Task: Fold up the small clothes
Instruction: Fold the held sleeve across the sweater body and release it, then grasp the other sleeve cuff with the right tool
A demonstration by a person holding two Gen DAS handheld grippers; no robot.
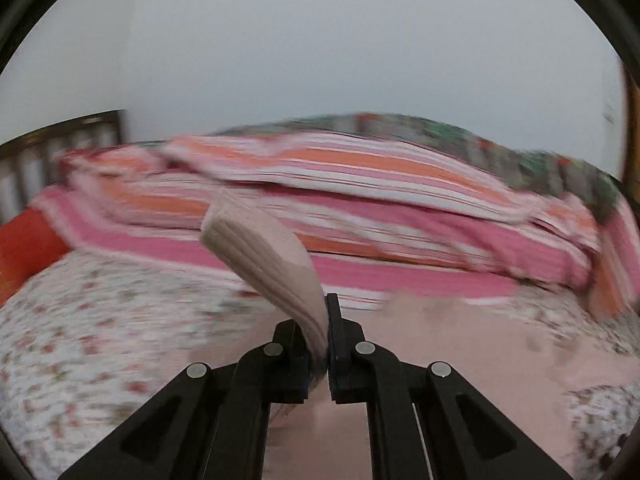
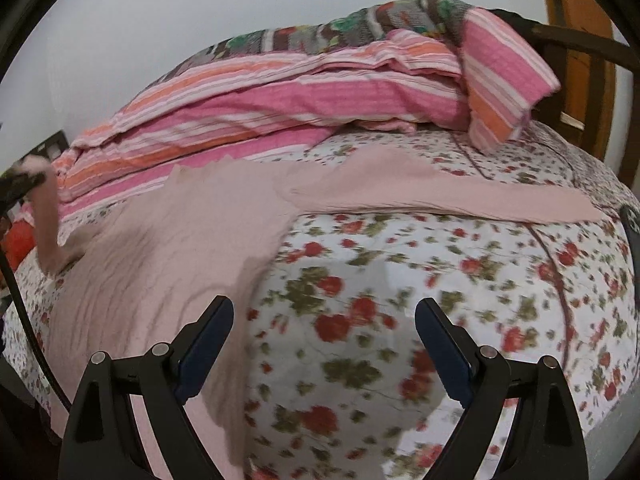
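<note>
Folding looks barely begun: the left gripper point(image 1: 327, 334) pinches one sleeve cuff point(image 1: 256, 248) of the pink top point(image 2: 168, 248) lifted off the bed point(image 2: 400, 280), while the right gripper point(image 2: 324, 344) gapes wide, empty, the other sleeve point(image 2: 460, 196) unfolded.

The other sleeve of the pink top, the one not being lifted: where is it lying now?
In the right wrist view the free sleeve lies flat on the floral sheet, stretched toward the right, just below the striped blanket.

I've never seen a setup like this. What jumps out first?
The left gripper is shut on a ribbed cuff of the pale pink garment, lifting it off the floral bedsheet. The right gripper hangs open over the sheet. Behind, a striped pink-and-orange blanket lies heaped.
</note>
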